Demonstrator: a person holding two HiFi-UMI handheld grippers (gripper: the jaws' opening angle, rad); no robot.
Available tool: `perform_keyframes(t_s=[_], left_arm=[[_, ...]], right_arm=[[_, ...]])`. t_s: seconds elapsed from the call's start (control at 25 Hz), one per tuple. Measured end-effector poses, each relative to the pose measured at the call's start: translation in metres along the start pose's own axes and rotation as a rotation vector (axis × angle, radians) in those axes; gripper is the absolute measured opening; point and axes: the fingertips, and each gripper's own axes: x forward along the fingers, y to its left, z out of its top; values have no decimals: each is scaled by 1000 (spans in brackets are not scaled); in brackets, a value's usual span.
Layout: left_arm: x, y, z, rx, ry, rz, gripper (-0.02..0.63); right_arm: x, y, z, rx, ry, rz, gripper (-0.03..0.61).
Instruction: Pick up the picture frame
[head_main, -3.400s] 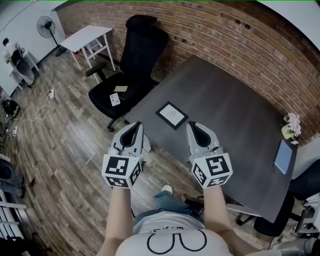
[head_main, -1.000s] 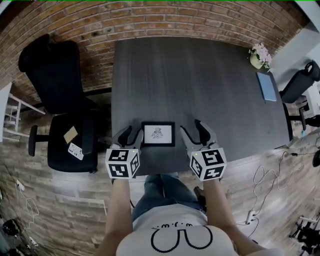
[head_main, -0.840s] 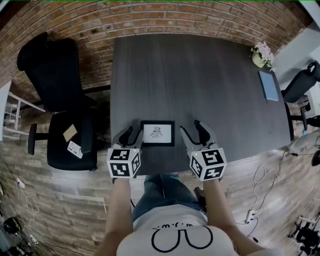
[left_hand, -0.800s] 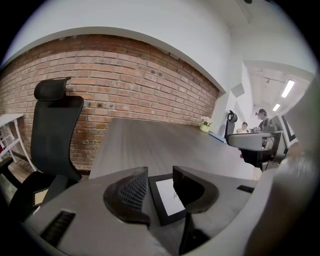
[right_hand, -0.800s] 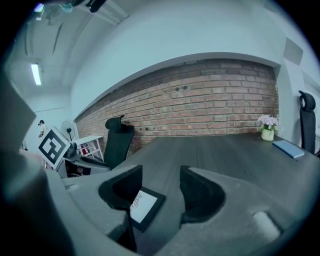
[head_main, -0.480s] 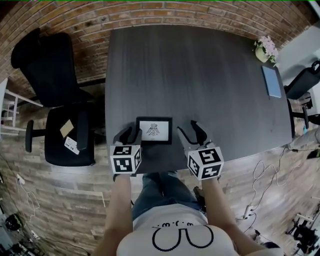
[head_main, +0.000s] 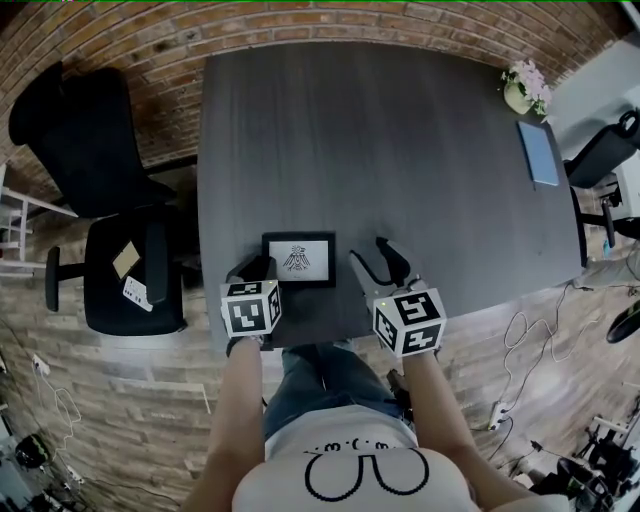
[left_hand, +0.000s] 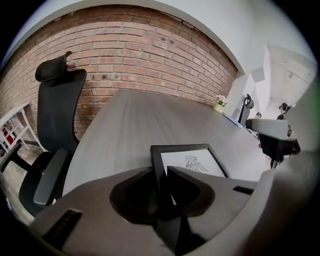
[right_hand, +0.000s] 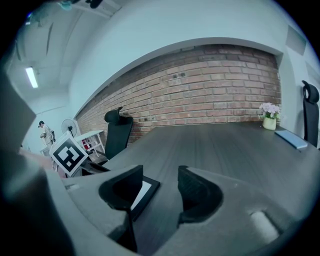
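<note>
Left tool (left_hand: 161, 172) clamps picture frame (left_hand: 192, 161) (right tool (right_hand: 161, 182) gapes).

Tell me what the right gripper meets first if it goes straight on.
Likely only bare table; the picture frame lies just left of the line from the right gripper.

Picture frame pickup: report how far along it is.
Done: the left gripper is shut on the left edge of the black rectangular picture frame. In hand: that grip; the frame appears to lie flat on the dark grey table. Left: the lift. The right gripper is open, empty, beside the frame's right edge.
</note>
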Motion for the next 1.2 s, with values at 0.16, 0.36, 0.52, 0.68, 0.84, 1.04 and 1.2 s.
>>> perform_keyframes(t_s=[0.16,0.36,0.52,0.68,0.84,1.04,1.2], left_arm=[[0,1,0,-33,15,19,72],[-1,4,1,-135,16,-4,66],[0,2,0,-245,14,-101,64],[-2,3,0,-365,9,-207,64],[-2,4,1,-384,18,-243,65],[-2,4,1,-383,25,-252,65],[-2,4,1,-383,33,-258,66]], right_arm=[[1,2,1,-2,-2,2,218],[1,8,7,-1,-14,21,216],[-2,10,12,7,-26,39,216],[0,15,15,99,-31,93,216],[4,16,15,234,-31,147,216],[14,18,6,396,7,217,216],[31,21,-14,573,97,291,216]])
